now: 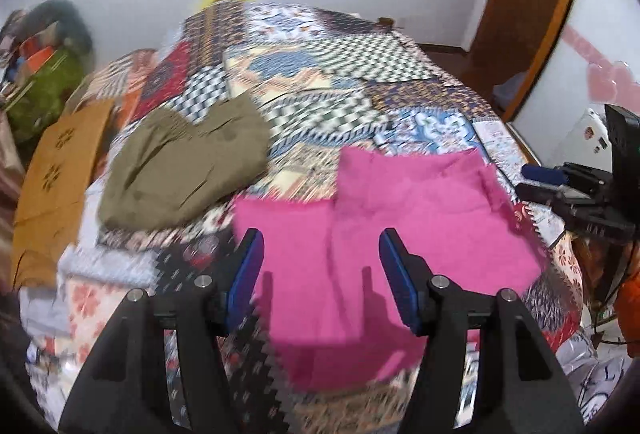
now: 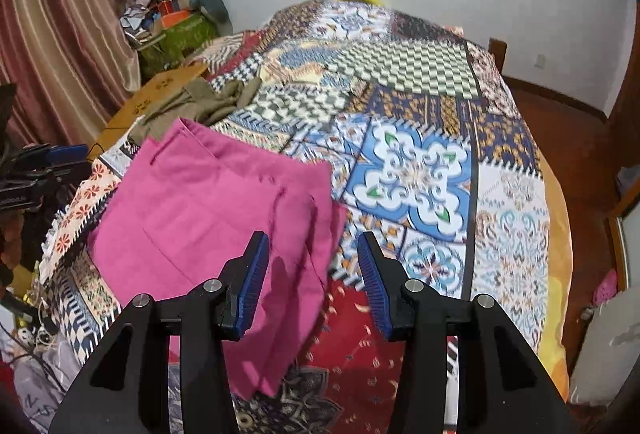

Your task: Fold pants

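Pink pants [image 1: 400, 218] lie folded on the patchwork bedspread [image 1: 320, 73] near its front edge. My left gripper [image 1: 322, 266] is open and empty, hovering above their near part. In the right wrist view the pink pants [image 2: 208, 218] lie left of centre. My right gripper [image 2: 313, 266] is open and empty above their right edge. The right gripper [image 1: 560, 189] shows at the right edge of the left wrist view. The left gripper [image 2: 40, 173] shows at the left edge of the right wrist view.
Olive-brown pants [image 1: 184, 165] lie folded behind and left of the pink ones, also seen in the right wrist view [image 2: 192, 105]. An orange cloth [image 1: 56, 173] lies at the bed's left side. Clutter [image 2: 176, 21] is piled by the curtain [image 2: 60, 33]. A wooden door frame [image 1: 528, 13] stands right.
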A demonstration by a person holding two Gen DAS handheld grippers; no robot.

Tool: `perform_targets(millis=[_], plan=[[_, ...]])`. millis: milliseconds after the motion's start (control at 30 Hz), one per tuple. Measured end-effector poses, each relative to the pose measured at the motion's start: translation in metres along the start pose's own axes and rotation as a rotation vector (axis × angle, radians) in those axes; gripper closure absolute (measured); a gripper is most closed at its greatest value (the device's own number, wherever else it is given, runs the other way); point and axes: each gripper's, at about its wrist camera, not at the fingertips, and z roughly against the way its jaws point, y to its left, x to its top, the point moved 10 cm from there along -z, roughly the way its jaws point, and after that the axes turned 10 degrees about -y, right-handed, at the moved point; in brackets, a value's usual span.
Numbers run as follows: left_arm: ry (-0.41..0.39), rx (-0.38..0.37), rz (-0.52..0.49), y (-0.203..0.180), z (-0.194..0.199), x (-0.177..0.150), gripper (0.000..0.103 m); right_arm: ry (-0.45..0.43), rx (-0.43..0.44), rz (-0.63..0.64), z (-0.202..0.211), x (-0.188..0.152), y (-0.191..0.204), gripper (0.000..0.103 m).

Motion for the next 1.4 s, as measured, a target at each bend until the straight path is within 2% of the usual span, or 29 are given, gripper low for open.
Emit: perform_targets(millis=[67, 133, 267, 367, 567, 800, 1033, 1167, 1300, 1400], plan=[[0.013, -0.002, -0.033, -0.008, -0.017, 0.007, 0.043, -0.003, 0.013, 0.004, -0.005, 0.002, 0.005, 0.062], [0.030, -0.037, -0.037, -0.017, -0.030, 0.010, 0.044, 0.003, 0.015, 0.005, -0.011, 0.001, 0.006, 0.063], [0.052, -0.091, -0.033, -0.032, -0.046, 0.010, 0.046, 0.030, 0.036, -0.010, -0.022, -0.007, 0.007, 0.071], [0.066, -0.118, -0.019, -0.036, -0.057, 0.007, 0.052, 0.044, 0.061, -0.028, -0.030, -0.011, 0.008, 0.082], [0.075, -0.127, 0.005, -0.029, -0.063, 0.001, 0.067, -0.008, 0.079, 0.003, -0.026, 0.002, 0.017, 0.092], [0.061, -0.145, 0.038, -0.020, -0.061, 0.000, 0.079, -0.085, 0.093, 0.054, -0.019, 0.031, 0.032, 0.094], [0.039, -0.171, 0.049, -0.021, -0.049, 0.003, 0.081, -0.088, 0.057, 0.063, -0.033, 0.041, 0.024, 0.094], [0.030, -0.174, 0.069, -0.017, -0.048, 0.004, 0.082, -0.118, 0.053, 0.090, -0.031, 0.052, 0.028, 0.094], [0.052, -0.197, 0.142, -0.008, -0.052, 0.000, 0.082, -0.080, 0.032, 0.118, -0.048, 0.046, 0.024, 0.094], [0.058, -0.187, 0.145, -0.005, -0.054, -0.001, 0.082, -0.040, 0.013, 0.112, -0.064, 0.036, 0.015, 0.094]])
